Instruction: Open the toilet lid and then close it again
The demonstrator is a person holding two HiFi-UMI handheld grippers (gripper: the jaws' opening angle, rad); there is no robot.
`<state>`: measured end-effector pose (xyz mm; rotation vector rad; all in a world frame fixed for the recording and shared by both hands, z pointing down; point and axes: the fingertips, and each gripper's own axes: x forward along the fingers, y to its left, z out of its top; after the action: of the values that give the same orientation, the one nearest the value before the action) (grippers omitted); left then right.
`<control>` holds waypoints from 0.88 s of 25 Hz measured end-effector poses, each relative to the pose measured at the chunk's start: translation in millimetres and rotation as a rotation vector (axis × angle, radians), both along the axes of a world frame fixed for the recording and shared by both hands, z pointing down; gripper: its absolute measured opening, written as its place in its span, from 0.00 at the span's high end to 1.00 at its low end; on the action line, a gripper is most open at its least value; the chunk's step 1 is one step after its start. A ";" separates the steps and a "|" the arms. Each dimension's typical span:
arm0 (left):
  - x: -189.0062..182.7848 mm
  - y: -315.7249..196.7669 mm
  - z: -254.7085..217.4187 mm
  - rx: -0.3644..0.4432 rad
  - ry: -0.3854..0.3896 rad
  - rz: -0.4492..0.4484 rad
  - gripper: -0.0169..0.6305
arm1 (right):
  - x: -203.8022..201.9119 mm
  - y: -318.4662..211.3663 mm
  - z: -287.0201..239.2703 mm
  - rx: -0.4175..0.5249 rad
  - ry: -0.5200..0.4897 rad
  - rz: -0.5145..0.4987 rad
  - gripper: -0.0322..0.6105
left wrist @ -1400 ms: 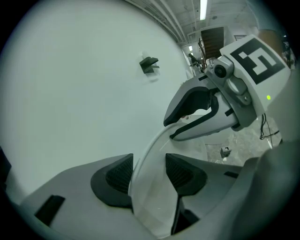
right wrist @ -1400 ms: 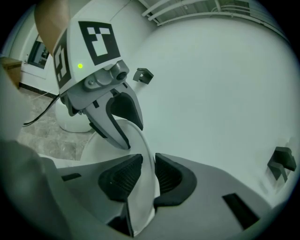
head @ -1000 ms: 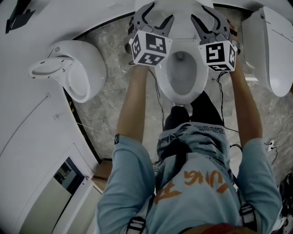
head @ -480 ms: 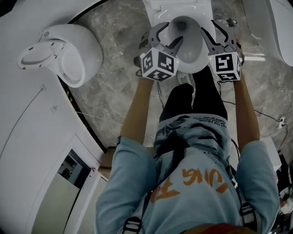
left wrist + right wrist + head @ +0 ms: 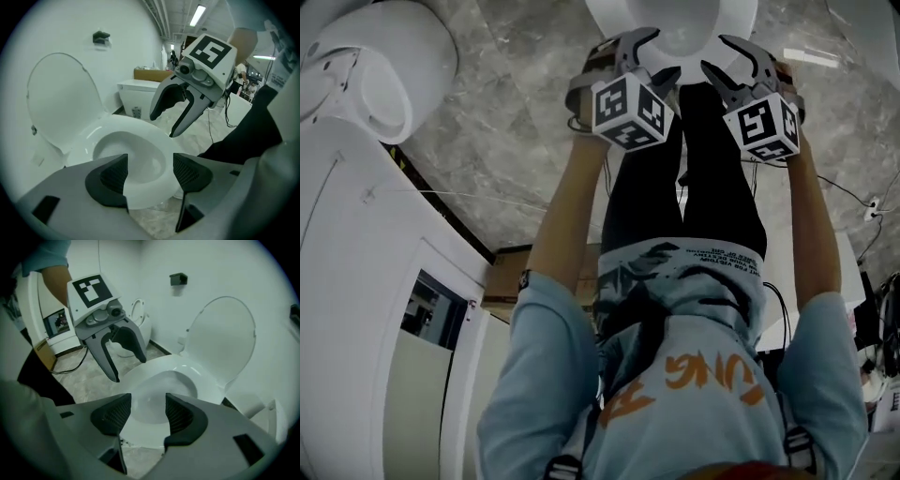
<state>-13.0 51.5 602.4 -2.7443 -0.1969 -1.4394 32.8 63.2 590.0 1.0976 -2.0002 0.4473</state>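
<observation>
The white toilet bowl (image 5: 675,23) lies at the top edge of the head view, just beyond the person's legs. Its lid (image 5: 63,103) stands upright against the back, also visible as the raised lid (image 5: 225,338) in the right gripper view. Below it the seat ring (image 5: 140,136) and bowl (image 5: 159,394) are uncovered. My left gripper (image 5: 654,58) and right gripper (image 5: 724,61) hover side by side over the bowl's front rim, pointing down. Both are open, and their jaws have just been opening with nothing gripped between them. Each one sees the other: right gripper (image 5: 163,126), left gripper (image 5: 129,370).
A second white toilet (image 5: 366,66) sits at the upper left on the grey marble floor (image 5: 516,122). Cables (image 5: 844,197) trail along the floor at the right. Behind the bowl stand another toilet (image 5: 138,96) and a cardboard box (image 5: 150,74). A white wall panel (image 5: 356,309) runs along the left.
Both grippers have come down and back from the raised lid to the bowl's front rim. In the head view the toilet has slid up to the top edge.
</observation>
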 end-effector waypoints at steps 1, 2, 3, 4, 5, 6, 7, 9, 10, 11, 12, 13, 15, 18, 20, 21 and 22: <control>-2.7 12.4 16.5 -0.015 -0.023 0.033 0.47 | -10.1 10.4 16.5 -0.033 -0.015 -0.046 0.56; -5.3 23.5 33.7 -0.025 -0.051 0.077 0.44 | -19.4 19.4 33.1 -0.065 -0.026 -0.097 0.54; -8.2 33.8 50.4 -0.028 -0.082 0.130 0.44 | -27.5 27.9 49.2 -0.097 -0.030 -0.150 0.52; -11.5 43.2 65.9 -0.027 -0.115 0.184 0.44 | -34.0 36.2 64.4 -0.127 -0.024 -0.204 0.50; -15.1 51.6 79.5 -0.024 -0.148 0.232 0.43 | -38.7 44.0 78.5 -0.153 -0.008 -0.253 0.46; -18.1 58.8 90.7 -0.022 -0.177 0.272 0.43 | -41.7 50.7 90.8 -0.174 0.013 -0.294 0.43; -20.0 64.6 99.3 -0.020 -0.198 0.301 0.42 | -43.9 55.8 100.9 -0.189 0.035 -0.327 0.42; -18.7 72.3 109.8 -0.011 -0.212 0.333 0.41 | -47.2 62.2 116.0 -0.208 0.079 -0.389 0.41; -16.6 74.1 114.6 -0.002 -0.215 0.346 0.41 | -48.4 63.8 122.7 -0.216 0.103 -0.430 0.41; -15.1 75.0 120.8 0.008 -0.223 0.365 0.41 | -49.8 64.5 129.3 -0.229 0.117 -0.476 0.40; -15.0 75.8 128.4 0.011 -0.239 0.389 0.41 | -51.6 64.7 135.5 -0.251 0.118 -0.522 0.38; -16.6 77.0 136.3 0.006 -0.258 0.410 0.40 | -54.0 65.3 141.5 -0.282 0.110 -0.562 0.36; -23.5 80.0 149.7 -0.015 -0.297 0.430 0.41 | -60.0 68.7 153.2 -0.351 0.098 -0.629 0.37; -31.3 85.3 158.1 -0.016 -0.316 0.430 0.40 | -66.8 76.1 166.8 -0.426 0.118 -0.711 0.37; -27.8 85.3 157.3 -0.028 -0.298 0.387 0.40 | -68.0 80.5 170.2 -0.466 0.132 -0.749 0.42; -25.4 83.7 155.8 -0.045 -0.285 0.352 0.40 | -68.0 80.7 170.6 -0.479 0.141 -0.758 0.42; -23.7 82.0 154.2 -0.059 -0.275 0.320 0.40 | -68.2 80.1 170.2 -0.490 0.151 -0.762 0.42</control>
<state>-36.8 133.5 756.6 -2.3988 -0.6618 -1.7253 -35.4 143.3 760.2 0.0400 -1.8607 0.3907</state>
